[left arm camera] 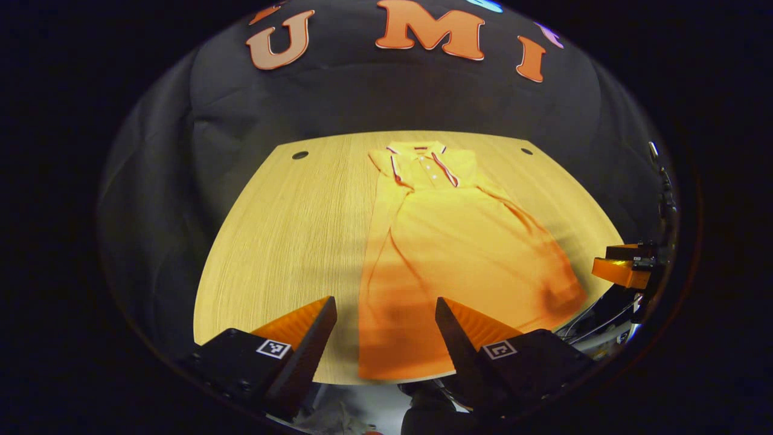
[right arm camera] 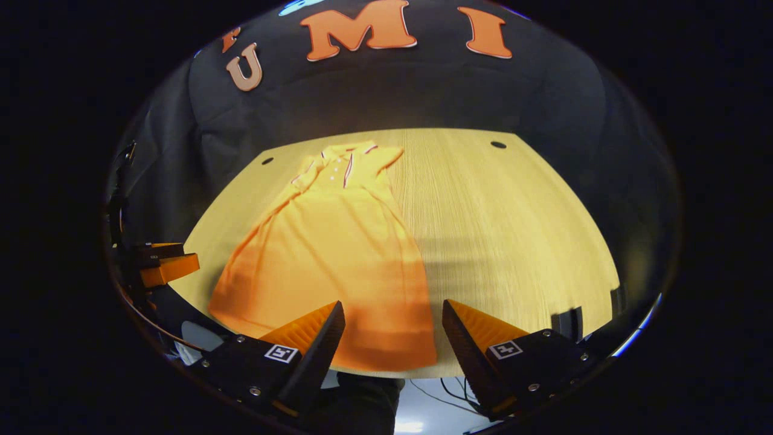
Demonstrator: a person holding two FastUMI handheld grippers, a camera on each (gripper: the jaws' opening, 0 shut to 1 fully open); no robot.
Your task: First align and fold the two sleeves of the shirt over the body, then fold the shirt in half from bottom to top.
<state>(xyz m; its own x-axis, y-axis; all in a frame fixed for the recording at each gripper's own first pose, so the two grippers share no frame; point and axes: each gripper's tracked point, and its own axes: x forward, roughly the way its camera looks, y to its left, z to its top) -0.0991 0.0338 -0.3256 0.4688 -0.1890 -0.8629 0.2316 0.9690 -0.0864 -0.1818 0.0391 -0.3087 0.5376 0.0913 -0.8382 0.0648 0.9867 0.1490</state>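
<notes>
Lying flat on the wooden worktop (left arm camera: 290, 241), the yellow shirt (left arm camera: 447, 260) has its collar (left arm camera: 423, 160) toward 12 o'clock and its hem (left arm camera: 398, 362) at the near edge toward 6 o'clock. The body appears narrowed, with both sleeves seemingly folded in over it; fold lines run lengthwise down the fabric.

In the left gripper view, the left gripper (left arm camera: 386, 338) hovers above the near hem, jaws spread wide and released, nothing between them. The hem lies between the two fingers in this view; contact cannot be told. The other gripper's body (left arm camera: 625, 266) shows at 3 o'clock, beside the worktop edge.

In the right gripper view, the right gripper (right arm camera: 392, 338) hangs over the hem's corner at 6 o'clock, jaws likewise released and holding nothing. The shirt (right arm camera: 332, 266) lies toward 9 o'clock of centre, bare worktop (right arm camera: 513, 241) toward 3 o'clock.

Two round holes (left arm camera: 300, 155) sit in the worktop's far corners. No containers are in use.
</notes>
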